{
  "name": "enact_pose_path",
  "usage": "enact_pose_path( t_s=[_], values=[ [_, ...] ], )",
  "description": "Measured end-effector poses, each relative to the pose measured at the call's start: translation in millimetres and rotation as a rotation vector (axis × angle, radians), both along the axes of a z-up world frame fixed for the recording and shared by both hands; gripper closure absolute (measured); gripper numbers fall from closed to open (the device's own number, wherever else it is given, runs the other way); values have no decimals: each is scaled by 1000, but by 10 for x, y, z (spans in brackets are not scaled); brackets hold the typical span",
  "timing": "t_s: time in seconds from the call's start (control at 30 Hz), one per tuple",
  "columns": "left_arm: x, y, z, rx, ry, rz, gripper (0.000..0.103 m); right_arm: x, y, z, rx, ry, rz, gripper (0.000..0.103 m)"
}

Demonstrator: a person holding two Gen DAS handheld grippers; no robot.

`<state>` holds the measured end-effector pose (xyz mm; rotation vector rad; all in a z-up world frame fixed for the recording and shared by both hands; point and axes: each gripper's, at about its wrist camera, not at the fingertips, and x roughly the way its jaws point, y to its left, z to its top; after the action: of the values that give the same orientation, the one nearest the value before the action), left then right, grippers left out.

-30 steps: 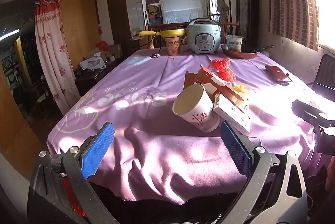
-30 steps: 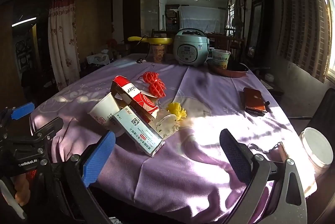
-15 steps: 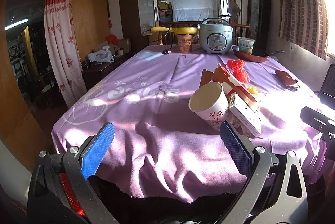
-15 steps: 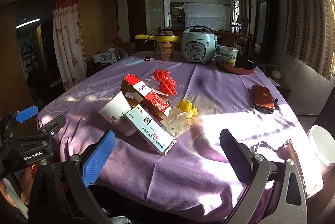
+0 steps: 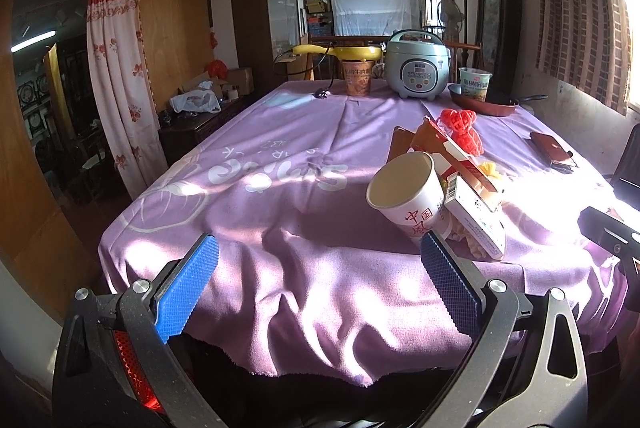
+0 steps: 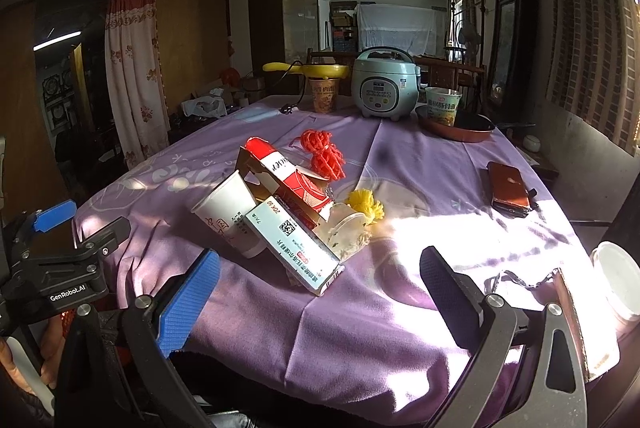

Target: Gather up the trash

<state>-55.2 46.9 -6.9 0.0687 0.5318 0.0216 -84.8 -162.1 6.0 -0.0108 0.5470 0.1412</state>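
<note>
A heap of trash lies on the purple tablecloth [image 5: 280, 196]: a tipped white paper cup [image 5: 408, 196] [image 6: 230, 212], a white medicine box [image 6: 294, 242] [image 5: 476, 216], a red and white carton [image 6: 292, 180], a clear plastic cup [image 6: 346, 230], a yellow pompom [image 6: 365, 204] and red mesh netting [image 6: 322, 152] [image 5: 462, 128]. My left gripper [image 5: 318, 282] is open and empty, held before the table's near edge, left of the heap. My right gripper [image 6: 320, 292] is open and empty, just short of the medicine box.
At the far end stand a rice cooker [image 6: 384, 84], two noodle cups [image 6: 325, 94], a pan [image 6: 456, 124] and a yellow appliance [image 5: 336, 51]. A brown wallet [image 6: 508, 186] lies at right. A white lid [image 6: 614, 280] sits at the right edge. A curtain [image 5: 116, 76] hangs left.
Both grippers have drawn back and shifted slightly, so the table and trash heap sit a little farther and more to the right in the left view. Nothing was grasped.
</note>
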Motion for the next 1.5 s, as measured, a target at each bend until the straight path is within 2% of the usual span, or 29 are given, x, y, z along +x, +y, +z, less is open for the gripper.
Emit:
enact_pose_path(
  t_s=[1.5],
  values=[
    [-19,35,-35,-3,10,6,7,-7,18,-45,12,11,2,5]
  ],
)
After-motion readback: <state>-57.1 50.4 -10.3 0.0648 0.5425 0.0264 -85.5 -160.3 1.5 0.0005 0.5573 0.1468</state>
